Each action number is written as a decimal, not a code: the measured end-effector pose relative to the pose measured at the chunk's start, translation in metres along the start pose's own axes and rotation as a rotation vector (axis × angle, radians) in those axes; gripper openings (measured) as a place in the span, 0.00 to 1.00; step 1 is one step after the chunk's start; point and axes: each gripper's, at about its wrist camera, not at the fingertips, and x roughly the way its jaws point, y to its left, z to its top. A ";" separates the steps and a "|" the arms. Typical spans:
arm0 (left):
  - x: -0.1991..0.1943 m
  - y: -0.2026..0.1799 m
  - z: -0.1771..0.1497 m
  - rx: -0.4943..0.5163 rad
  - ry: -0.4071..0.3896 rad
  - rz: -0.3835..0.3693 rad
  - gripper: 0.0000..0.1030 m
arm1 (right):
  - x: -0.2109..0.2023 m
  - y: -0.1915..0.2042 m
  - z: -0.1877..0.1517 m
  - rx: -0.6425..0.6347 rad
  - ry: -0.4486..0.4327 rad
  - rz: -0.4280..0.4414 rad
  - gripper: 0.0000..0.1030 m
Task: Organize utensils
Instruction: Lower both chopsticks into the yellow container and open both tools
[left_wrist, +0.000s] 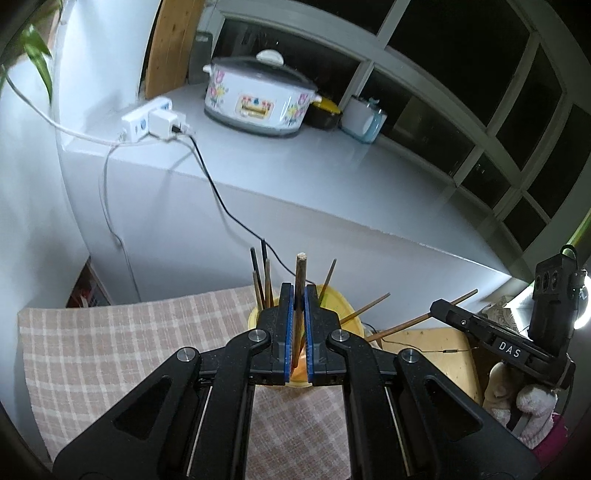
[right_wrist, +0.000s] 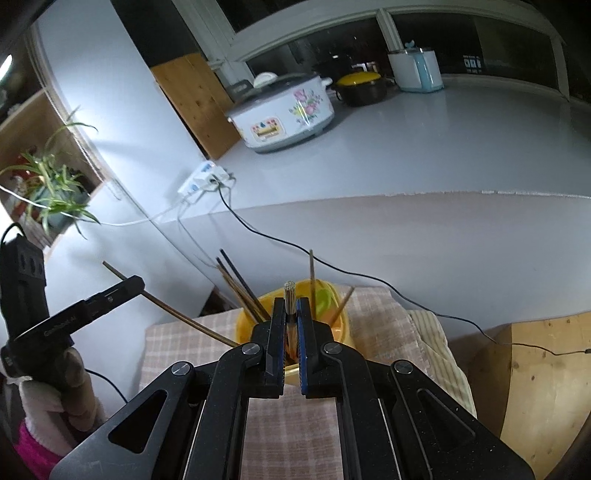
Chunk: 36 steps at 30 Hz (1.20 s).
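Observation:
A yellow holder cup (left_wrist: 343, 308) stands on a checked cloth (left_wrist: 110, 332) and holds several chopsticks (left_wrist: 264, 275). My left gripper (left_wrist: 299, 291) is shut on a wooden chopstick (left_wrist: 300, 280), held upright over the cup. My right gripper (right_wrist: 291, 306) is shut on a pale-tipped chopstick (right_wrist: 289, 297), slanting over the same cup (right_wrist: 247, 325). In the left wrist view the right gripper (left_wrist: 439, 308) shows at right with its chopstick (left_wrist: 406, 323). In the right wrist view the left gripper (right_wrist: 135, 284) shows at left with its chopstick (right_wrist: 173, 314).
A grey counter (left_wrist: 351, 166) behind carries a floral slow cooker (left_wrist: 258, 98), a power strip (left_wrist: 147, 120) with cables, a dark pot with a yellow lid (right_wrist: 360, 88) and a white-blue appliance (right_wrist: 417, 70). A wooden stool (right_wrist: 543, 369) stands at right. A plant (right_wrist: 51, 184) is at left.

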 end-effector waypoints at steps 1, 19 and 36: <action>0.005 0.001 -0.001 -0.003 0.008 0.005 0.03 | 0.003 -0.001 -0.001 0.003 0.006 0.000 0.04; 0.055 0.005 -0.019 -0.010 0.092 0.042 0.03 | 0.064 -0.006 -0.009 -0.011 0.107 -0.059 0.04; 0.075 0.013 -0.030 -0.006 0.154 0.065 0.03 | 0.091 -0.005 -0.015 -0.057 0.165 -0.083 0.04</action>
